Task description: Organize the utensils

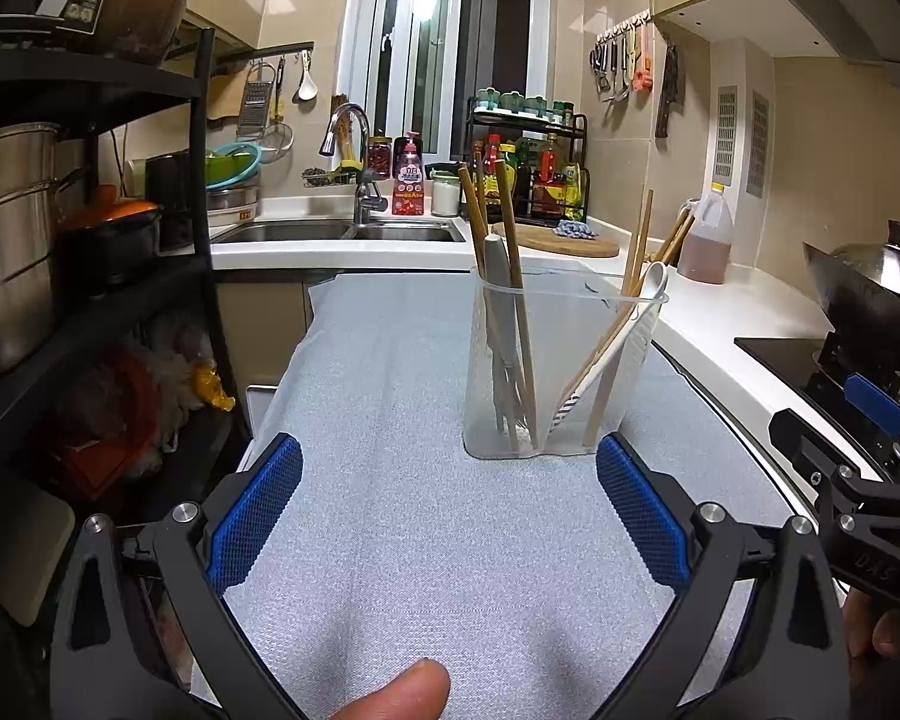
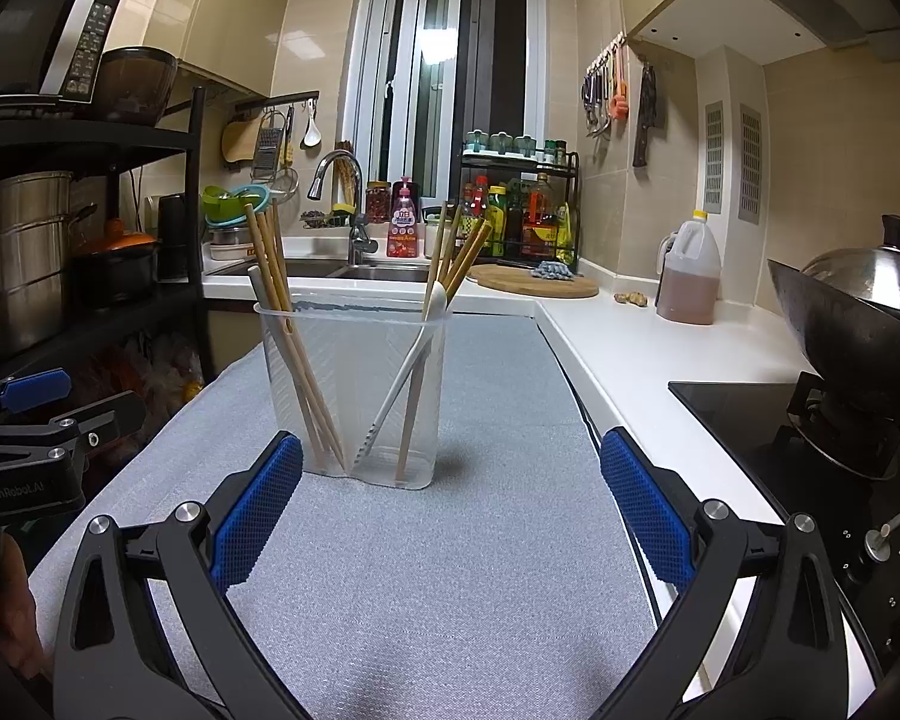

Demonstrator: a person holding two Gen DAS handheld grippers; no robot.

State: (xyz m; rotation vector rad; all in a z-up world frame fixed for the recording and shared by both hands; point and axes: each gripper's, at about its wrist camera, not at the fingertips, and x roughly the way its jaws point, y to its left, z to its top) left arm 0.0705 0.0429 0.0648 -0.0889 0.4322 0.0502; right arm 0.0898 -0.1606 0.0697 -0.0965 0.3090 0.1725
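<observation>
A clear two-compartment plastic holder [image 1: 555, 420] [image 2: 360, 384] stands upright on a grey textured mat [image 1: 414, 480] [image 2: 450, 540]. Its left compartment holds wooden chopsticks [image 1: 510, 252] [image 2: 273, 276] and a grey utensil [image 1: 498, 282]. Its right compartment holds more chopsticks [image 1: 639, 246] [image 2: 465, 252] and a white spoon [image 1: 651, 279] [image 2: 435, 300]. My left gripper [image 1: 450, 468] is open and empty, a short way in front of the holder. My right gripper [image 2: 450, 462] is open and empty too, with the holder just ahead and left of centre. Each gripper shows at the edge of the other's view.
A double sink [image 1: 342, 232] with a tap lies beyond the mat. A round cutting board [image 2: 534, 283], an oil jug [image 2: 689, 270] and a condiment rack [image 1: 531, 168] stand at the back. A wok [image 2: 846, 324] sits on the hob at right. Black shelving [image 1: 90, 240] with pots is on the left.
</observation>
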